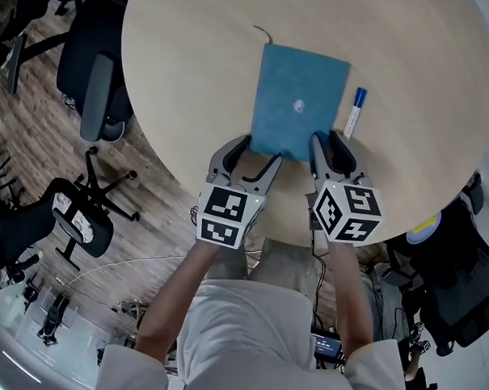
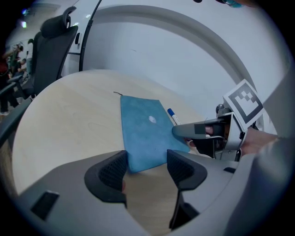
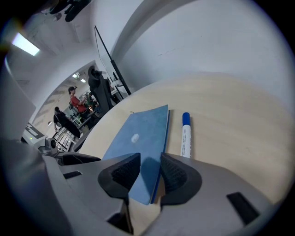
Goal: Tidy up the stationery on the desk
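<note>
You are holding both tools at the near edge of the blue notebook [image 1: 297, 99], which is lying flat on the round, pale wooden tabletop [image 1: 199, 71], slightly turned so that its near-left corner is pointing toward you. Your left tool [image 1: 260, 149] is sitting at that near-left corner with its jaws standing moderately wide; in the left gripper view the corner is lying just at the mouth of the gap, and neither dark ribbed pad is touching the cover. Your right tool [image 1: 328, 142] is resting at the near-right corner with its jaws drawn narrow but not closed: in the right gripper view the corner is sitting in the slim gap, one pad hanging over the blue cover and the other standing just outside the notebook's right edge. Whether either pad is actually pressing on the notebook you cannot tell from here. A small white spot [image 1: 299, 107] is showing near the middle of the cover, and a thin dark cord [image 1: 262, 33] is trailing from the far-left corner onto the tabletop. A white marker with a blue cap [image 1: 354, 113] is lying just beside the notebook's right edge, roughly parallel to it, apart from both tools, with the cap pointing away from you. Beyond the tabletop's left rim, two dark office chairs [image 1: 94, 75] are standing on the wood-patterned floor.
</note>
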`<state>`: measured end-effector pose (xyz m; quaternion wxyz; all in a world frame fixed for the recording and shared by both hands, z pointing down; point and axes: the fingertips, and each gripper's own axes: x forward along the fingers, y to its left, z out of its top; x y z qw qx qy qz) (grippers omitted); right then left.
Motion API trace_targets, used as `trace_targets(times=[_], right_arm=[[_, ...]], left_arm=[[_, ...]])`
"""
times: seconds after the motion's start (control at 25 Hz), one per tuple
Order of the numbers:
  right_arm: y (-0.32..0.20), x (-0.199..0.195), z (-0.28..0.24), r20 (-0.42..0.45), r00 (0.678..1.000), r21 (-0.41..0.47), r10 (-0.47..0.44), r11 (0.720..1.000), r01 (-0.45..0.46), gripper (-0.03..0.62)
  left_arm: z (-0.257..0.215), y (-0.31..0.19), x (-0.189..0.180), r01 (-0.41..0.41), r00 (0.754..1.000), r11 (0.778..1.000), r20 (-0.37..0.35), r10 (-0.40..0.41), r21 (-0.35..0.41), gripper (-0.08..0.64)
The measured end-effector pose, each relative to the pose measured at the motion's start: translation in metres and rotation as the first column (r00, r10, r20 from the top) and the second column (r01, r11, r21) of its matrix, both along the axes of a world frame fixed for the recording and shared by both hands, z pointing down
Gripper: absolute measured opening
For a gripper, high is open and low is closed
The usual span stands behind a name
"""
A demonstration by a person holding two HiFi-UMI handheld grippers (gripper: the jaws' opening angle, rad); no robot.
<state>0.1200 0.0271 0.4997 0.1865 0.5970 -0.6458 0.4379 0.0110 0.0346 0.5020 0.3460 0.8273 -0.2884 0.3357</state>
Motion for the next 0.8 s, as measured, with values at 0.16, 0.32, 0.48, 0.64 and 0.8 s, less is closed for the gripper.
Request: trace_targets(times=[0.16,0.32,0.48,0.64,0.8], right_arm=[[0.000,0.000,0.000,-0.010,1.000,0.008,-0.019,1.000,0.019,0.135],[0.001,-0.001,0.000,-0.013,0.999,0.010,-0.039,0.999,0.040,0.135],[-0.001,-0.004,-0.008,-0.036,0.997,0.036,-0.064,0.997,0.065,0.135],[0.005,-0.003,-0.015,-0.053,0.997,0.061,-0.053,0.997,0.056,0.135],[0.012,0.007,-0.020,-0.077,0.997,0.075,-0.004,0.997,0.010,0.135]], left_arm=[[0.001,-0.001,0.000,-0.011,1.000,1.000,0.010,0.011,-0.003,0.280],[0.002,-0.001,-0.001,-0.005,1.000,1.000,0.019,0.005,-0.001,0.280],[-0.002,-0.006,-0.002,0.008,0.999,1.000,0.038,-0.009,0.028,0.280],[-0.013,-0.010,-0.003,0.021,0.999,0.997,0.044,-0.024,0.075,0.281],[-0.029,-0.012,0.003,0.028,0.999,0.995,0.021,-0.030,0.097,0.280]])
